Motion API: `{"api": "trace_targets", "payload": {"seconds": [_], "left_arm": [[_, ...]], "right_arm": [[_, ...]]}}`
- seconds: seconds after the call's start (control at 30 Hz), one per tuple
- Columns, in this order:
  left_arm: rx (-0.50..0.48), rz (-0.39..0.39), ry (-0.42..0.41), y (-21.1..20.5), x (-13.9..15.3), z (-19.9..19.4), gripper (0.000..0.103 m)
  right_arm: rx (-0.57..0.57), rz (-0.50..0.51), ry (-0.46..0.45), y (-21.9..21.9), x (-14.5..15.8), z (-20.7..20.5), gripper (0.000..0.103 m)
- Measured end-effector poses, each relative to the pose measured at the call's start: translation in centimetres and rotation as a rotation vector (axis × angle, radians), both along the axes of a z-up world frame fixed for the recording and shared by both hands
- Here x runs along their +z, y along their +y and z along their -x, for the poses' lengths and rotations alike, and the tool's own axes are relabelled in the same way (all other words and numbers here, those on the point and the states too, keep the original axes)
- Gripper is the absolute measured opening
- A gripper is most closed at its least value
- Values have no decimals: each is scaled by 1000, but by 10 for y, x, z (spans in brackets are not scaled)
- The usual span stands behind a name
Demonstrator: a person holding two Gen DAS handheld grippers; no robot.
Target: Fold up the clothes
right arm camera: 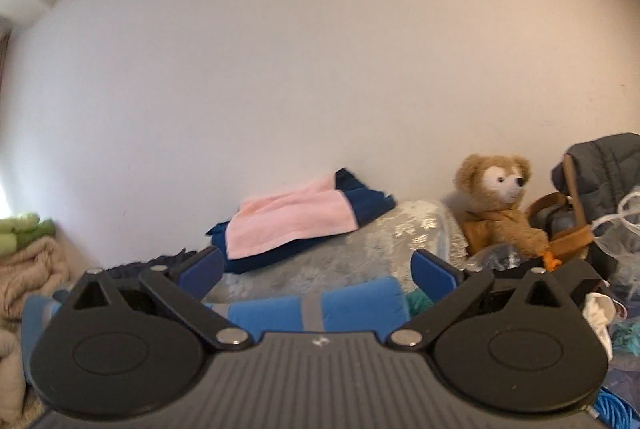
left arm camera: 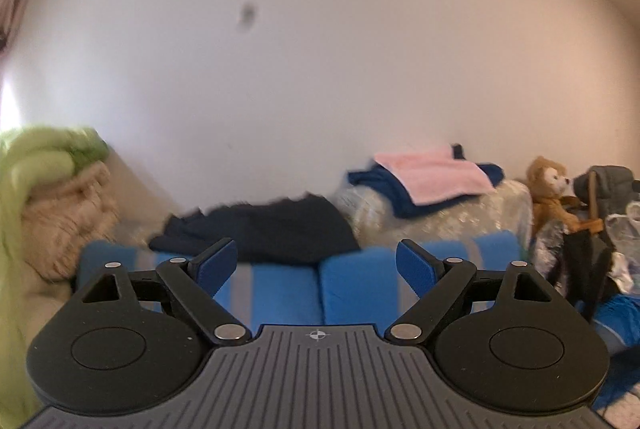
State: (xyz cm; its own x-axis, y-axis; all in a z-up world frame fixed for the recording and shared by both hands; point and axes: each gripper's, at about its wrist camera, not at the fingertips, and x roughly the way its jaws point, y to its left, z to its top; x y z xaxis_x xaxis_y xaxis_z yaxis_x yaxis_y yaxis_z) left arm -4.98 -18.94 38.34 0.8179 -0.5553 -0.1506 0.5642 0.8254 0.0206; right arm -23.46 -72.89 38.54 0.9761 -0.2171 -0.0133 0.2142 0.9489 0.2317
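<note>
A blue garment with grey stripes lies folded on the bed below my left gripper, whose blue pads stand wide apart with nothing between them. The same blue striped garment shows under my right gripper, which is also open and holds nothing. Both grippers point nearly level toward the white wall, above the bed. Behind the striped garment, a dark navy garment lies spread out. On a pale patterned cushion rests a pink cloth over a dark blue garment.
A brown teddy bear sits right of the cushion beside a grey jacket and plastic bags. At the far left a green blanket lies on a beige fluffy one. The white wall stands close behind.
</note>
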Motion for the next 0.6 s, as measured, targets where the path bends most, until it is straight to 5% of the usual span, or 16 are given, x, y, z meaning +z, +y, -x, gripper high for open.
{"api": "trace_targets", "payload": {"seconds": [0.27, 0.6], "left_arm": [[-99, 29, 112, -28, -93, 10, 88], [-188, -75, 221, -78, -173, 11, 88]], "right_arm": [[40, 58, 184, -8, -91, 33, 103], [28, 29, 351, -24, -224, 94, 99]]}}
